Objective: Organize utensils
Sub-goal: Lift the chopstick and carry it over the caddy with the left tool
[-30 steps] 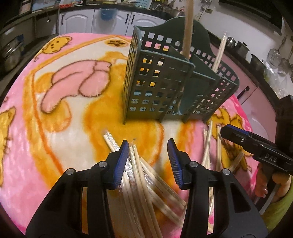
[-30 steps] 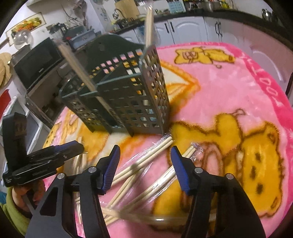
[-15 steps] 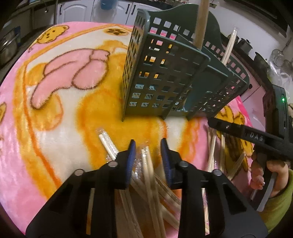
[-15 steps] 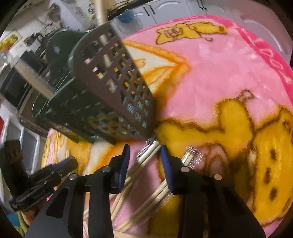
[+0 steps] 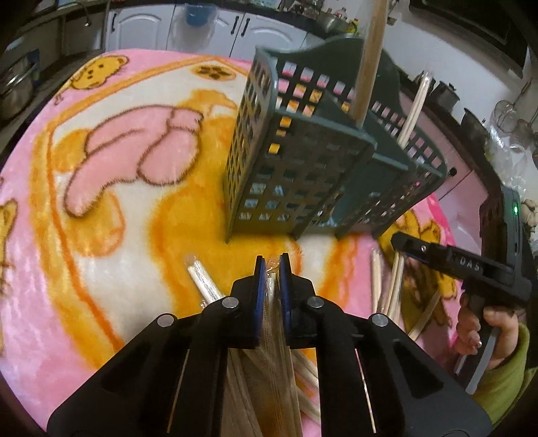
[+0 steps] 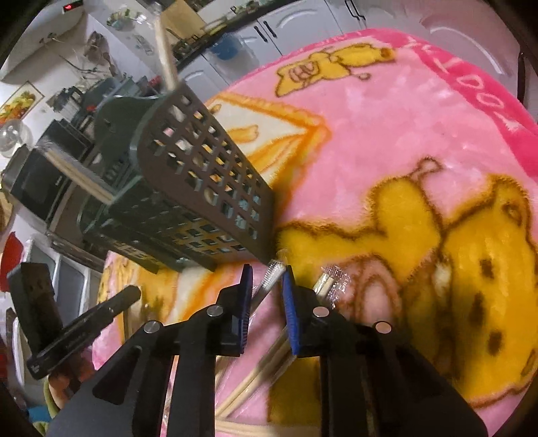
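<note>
White letters "DAS" stand on the right tool [image 5: 400, 240], on its black side. Pink letters reading about "LOOK" run along the blanket [image 6: 386, 127] border.

Warm indoor light, fisheye-warped edges; slight blur

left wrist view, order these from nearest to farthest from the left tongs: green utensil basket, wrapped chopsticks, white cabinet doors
1. wrapped chopsticks, pinched in the left tongs.
2. green utensil basket, upright just ahead on the blanket.
3. white cabinet doors, along the far wall.
</note>
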Motion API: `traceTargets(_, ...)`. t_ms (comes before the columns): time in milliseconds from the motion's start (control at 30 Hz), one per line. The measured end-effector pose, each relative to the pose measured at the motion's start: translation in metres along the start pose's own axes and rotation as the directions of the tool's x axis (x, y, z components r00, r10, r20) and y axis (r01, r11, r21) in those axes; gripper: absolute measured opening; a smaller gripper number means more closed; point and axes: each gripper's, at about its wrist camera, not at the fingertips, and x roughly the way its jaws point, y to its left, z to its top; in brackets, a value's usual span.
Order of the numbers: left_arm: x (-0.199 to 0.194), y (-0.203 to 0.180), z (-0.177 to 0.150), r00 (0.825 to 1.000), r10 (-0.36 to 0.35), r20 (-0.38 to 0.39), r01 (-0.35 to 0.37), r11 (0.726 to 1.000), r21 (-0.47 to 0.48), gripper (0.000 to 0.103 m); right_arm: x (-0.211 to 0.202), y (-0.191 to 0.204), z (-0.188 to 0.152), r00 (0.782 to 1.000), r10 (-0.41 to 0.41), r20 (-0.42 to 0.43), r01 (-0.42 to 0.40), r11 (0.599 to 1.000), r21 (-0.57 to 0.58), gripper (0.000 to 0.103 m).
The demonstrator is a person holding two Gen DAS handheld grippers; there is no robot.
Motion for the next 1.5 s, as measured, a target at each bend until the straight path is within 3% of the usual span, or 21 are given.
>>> traceTargets(300, -0.037, -0.015, 0.007, 0.994, -0.027, 0.104, 0.025, 0.999, 0.021, 0.004, -0.043, 0.03, -0.007, 0.992, 0.066, 0.111, -0.052, 0.99, -0.129, 0.014)
traceTargets(700, -0.077, -0.036, 0.024, 0.972, -0.061, 0.228, 0.05, 0.997, 0.055, 0.002, -0.088, 0.081, -0.012, 0.957, 0.15, 0.248, -0.064, 0.943, -0.326, 0.01)
traceTargets(1133, -0.095, -0.052, 0.04, 0.951, -0.114, 0.288, 0.086, 0.991, 0.105, 0.002, -0.116, 0.103, -0.013, 0.923, 0.142, 0.357, 0.014, 0.916, -0.402, 0.006)
traceTargets(1500, -0.105, -0.058, 0.053, 0.937, -0.135, 0.322, 0.099, 0.987, 0.124, 0.002, -0.124, 0.107, -0.007, 0.909, 0.155, 0.387, 0.02, 0.911, -0.412, 0.006)
